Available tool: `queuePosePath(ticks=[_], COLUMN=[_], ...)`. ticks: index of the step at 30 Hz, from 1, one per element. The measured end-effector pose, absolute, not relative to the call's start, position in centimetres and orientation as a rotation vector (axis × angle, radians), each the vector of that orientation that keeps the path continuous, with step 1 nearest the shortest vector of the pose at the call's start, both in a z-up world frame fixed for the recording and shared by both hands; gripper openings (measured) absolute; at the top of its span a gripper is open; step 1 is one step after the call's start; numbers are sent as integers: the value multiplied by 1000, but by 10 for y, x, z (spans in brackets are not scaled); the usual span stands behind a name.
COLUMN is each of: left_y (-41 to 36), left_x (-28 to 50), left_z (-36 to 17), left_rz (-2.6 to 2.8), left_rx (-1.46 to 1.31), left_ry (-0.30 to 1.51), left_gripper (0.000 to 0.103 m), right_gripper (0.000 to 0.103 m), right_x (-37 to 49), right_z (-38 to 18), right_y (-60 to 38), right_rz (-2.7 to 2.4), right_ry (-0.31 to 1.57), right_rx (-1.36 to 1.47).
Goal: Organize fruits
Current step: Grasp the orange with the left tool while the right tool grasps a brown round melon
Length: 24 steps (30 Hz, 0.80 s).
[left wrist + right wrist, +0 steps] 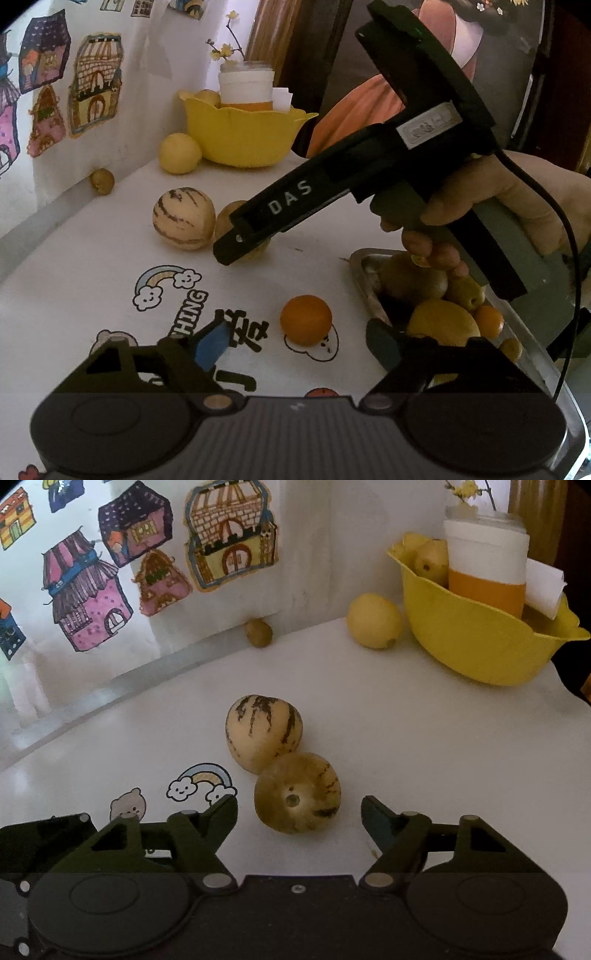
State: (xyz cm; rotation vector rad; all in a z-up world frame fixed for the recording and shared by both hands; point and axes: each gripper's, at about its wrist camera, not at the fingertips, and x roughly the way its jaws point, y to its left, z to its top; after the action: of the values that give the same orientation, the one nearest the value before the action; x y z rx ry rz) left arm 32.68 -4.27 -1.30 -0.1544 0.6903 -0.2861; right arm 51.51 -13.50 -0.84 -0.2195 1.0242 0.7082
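Note:
My right gripper point(299, 808) is open, its fingers on either side of a striped pale melon-like fruit point(297, 793) on the white table; nothing is gripped. A second striped fruit point(263, 732) touches it from behind. In the left wrist view the right gripper point(236, 240) reaches down over these two fruits point(183, 218). My left gripper point(295, 339) is open and empty, with an orange point(306, 319) lying just beyond its fingertips. A metal tray point(360, 275) at the right holds several fruits, among them a kiwi point(413, 280) and a lemon point(443, 323).
A yellow bowl point(476, 642) at the back holds a white-and-orange cup and small fruits. A yellow round fruit point(373, 621) lies beside it and a small brown fruit point(259, 632) sits against the wall. The wall carries house drawings.

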Motion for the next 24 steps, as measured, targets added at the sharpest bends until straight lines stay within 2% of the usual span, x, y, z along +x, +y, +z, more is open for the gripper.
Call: queuePosePath(ticks=[6,11,15,19,24], left_y=[-47,-49,-52,-54,-54], left_x=[332,336,338,339,339], left_z=[-15,-15,-15,-15,-15], left_rz=[-280,-267,-254,-273,-277], left_rx=[-150,-147,-127,-136,-147], left_ry=[695,699,700,709,709], left_gripper=[70,63,51,35,34], right_gripper=[64,60,53,52,52], right_x=[519,519,516,512,512], right_z=[-18,-22,-23,-24,-23], right_y=[-130,-125,-126,-125,-127], right_rz=[693,686,685,678,671], right_ry=[1028,1015,997,972,973], right_rx=[-215,-223,-212,-222,-201])
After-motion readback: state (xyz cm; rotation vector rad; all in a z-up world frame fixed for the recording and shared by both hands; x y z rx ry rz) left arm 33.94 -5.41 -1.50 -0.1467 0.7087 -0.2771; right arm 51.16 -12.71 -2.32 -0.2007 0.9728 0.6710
